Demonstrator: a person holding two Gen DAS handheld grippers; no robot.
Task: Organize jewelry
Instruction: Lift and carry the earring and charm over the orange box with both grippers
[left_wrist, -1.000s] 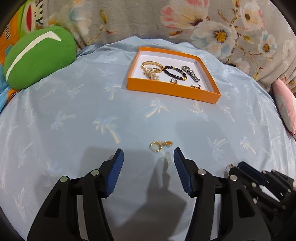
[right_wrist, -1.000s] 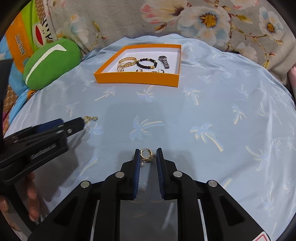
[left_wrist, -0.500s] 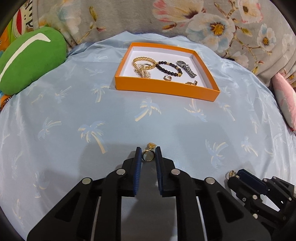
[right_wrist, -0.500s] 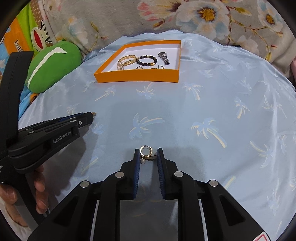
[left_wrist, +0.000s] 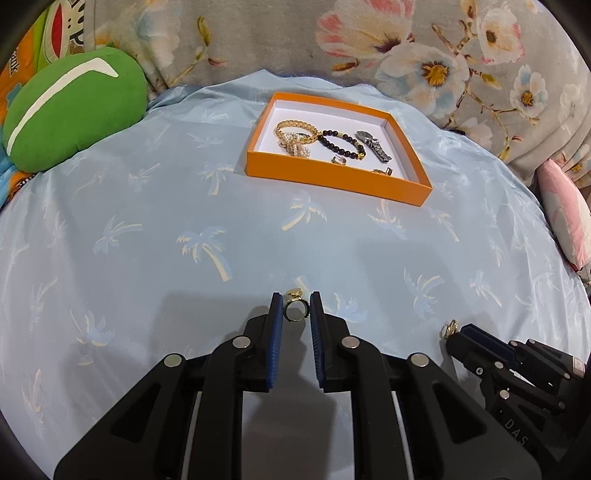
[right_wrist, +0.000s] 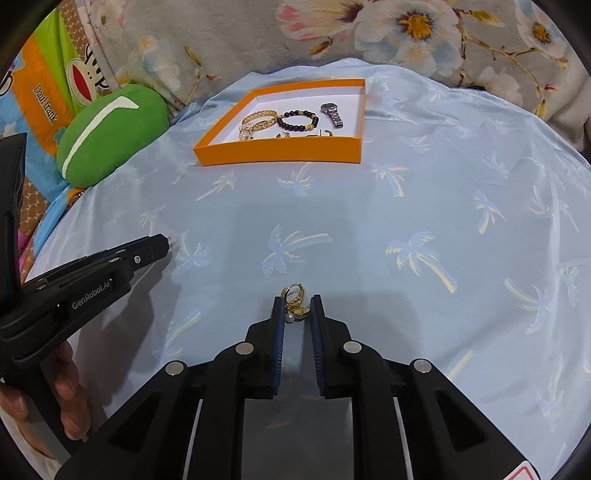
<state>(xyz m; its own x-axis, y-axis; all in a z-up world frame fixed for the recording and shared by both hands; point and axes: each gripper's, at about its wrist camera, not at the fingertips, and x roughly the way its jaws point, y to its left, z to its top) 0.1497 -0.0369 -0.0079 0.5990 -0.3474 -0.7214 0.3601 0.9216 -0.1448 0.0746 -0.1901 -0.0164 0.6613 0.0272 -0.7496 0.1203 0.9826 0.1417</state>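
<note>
Clamping a small gold hoop earring (left_wrist: 295, 307), left gripper (left_wrist: 296, 309) is closed; right gripper (right_wrist: 296, 309) pinches a gold pearl-drop earring (right_wrist: 294, 298) between its tips.

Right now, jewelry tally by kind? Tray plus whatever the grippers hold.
Bracelets: 2, gold chain bracelet and black bead bracelet, both in the orange tray
Watches: 1, silver watch in the tray
Small pieces in the tray: 2, small silver hoop and small gold piece
Gold earrings held: 2, left earring, right earring
Total: 7
</note>
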